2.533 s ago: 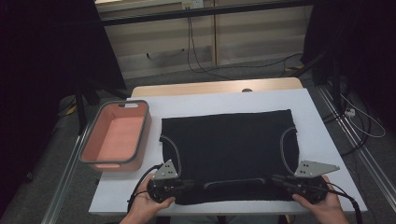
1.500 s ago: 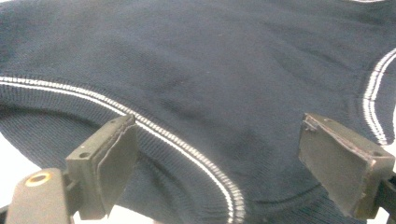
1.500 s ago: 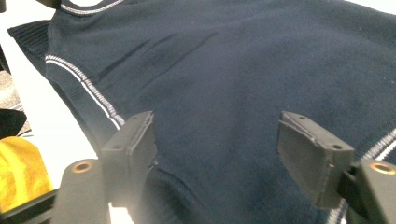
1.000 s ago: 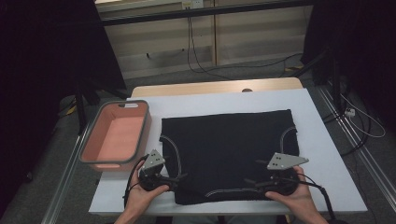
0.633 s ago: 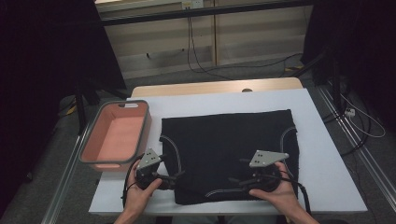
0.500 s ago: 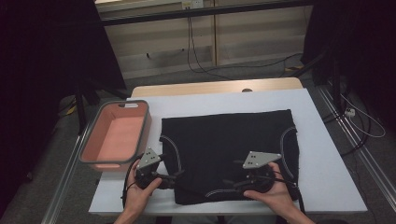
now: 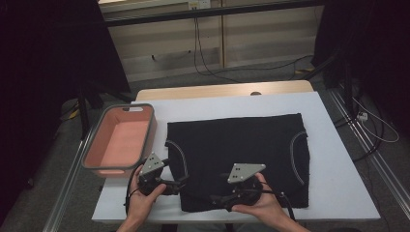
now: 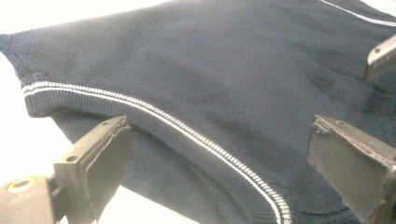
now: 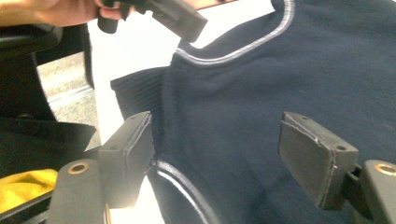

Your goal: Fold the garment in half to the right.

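Note:
A dark navy knit garment [image 7: 237, 150] with thin white trim lies spread flat on the white table [image 7: 338, 169]. My left gripper [image 7: 179, 185] is at the garment's near left corner and points right. Its jaws stand open over the trimmed edge [image 8: 187, 133], left gripper [image 8: 219, 135] not pressing on the cloth. My right gripper [image 7: 216, 197] is at the near hem, a little left of the middle, and points left toward the other one. The right gripper [image 9: 217, 128] is open, with the knit lying between and under its jaws. The left gripper [image 9: 175, 16] is at the top of that view.
A pink bin [image 7: 121, 140] with a grey rim stands at the table's left edge, close to my left hand. A wooden strip [image 7: 217, 90] runs along the table's far edge. Cables [image 7: 208, 67] lie on the floor beyond, and more trail at the right.
My right hand has slid left along the near hem, from the near right corner toward the left gripper. The left hand has stayed at the near left corner.

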`<state>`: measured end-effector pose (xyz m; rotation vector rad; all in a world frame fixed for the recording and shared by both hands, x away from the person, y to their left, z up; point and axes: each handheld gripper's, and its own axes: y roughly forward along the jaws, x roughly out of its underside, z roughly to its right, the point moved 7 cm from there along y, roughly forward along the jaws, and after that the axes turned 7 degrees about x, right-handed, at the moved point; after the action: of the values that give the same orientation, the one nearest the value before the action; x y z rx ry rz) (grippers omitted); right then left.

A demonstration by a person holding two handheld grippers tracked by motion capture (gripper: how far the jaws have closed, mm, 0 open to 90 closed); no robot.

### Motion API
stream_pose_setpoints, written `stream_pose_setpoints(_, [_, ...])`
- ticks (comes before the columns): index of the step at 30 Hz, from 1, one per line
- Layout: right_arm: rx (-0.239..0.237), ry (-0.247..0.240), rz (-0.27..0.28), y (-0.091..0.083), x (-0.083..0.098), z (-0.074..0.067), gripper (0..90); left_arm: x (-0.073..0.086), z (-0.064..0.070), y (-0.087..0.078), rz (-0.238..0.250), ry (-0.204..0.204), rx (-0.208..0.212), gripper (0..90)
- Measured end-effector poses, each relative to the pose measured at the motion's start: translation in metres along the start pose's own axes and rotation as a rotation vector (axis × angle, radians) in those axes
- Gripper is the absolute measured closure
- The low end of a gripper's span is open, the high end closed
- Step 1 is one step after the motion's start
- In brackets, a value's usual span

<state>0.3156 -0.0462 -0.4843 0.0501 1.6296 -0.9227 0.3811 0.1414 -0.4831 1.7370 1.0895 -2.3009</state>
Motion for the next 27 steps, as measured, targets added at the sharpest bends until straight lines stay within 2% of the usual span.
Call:
stream_pose_setpoints(6, [-0.042,-0.034,-0.013,0.016,-0.008,-0.019,27.8,-0.004,-0.003,-0.001,0.001,-0.004,-0.025,7.6])
stream_pose_setpoints(9, [-0.061,-0.047,-0.016,0.026,-0.015,-0.028,33.8,-0.005,-0.006,-0.002,0.008,-0.001,-0.037,7.6])
stream_pose_setpoints(14, [-0.062,-0.071,-0.041,0.043,-0.022,-0.037,38.3,-0.005,-0.006,-0.004,0.014,0.015,-0.033,7.6])
stream_pose_setpoints(16, [-0.066,-0.074,-0.049,0.049,-0.023,-0.039,38.0,-0.005,-0.006,-0.004,0.012,0.016,-0.036,7.6])
stream_pose_setpoints(19, [-0.064,-0.088,-0.056,0.057,-0.025,-0.041,36.0,-0.005,-0.008,-0.006,0.018,0.031,-0.063,7.5])
stream_pose_setpoints(22, [-0.052,-0.109,-0.057,0.063,-0.028,-0.044,32.9,-0.005,-0.011,-0.007,0.024,0.002,-0.060,7.2])
stream_pose_setpoints(27, [-0.058,-0.112,-0.071,0.075,-0.030,-0.051,30.9,-0.004,-0.011,-0.006,0.016,0.010,-0.056,7.3])
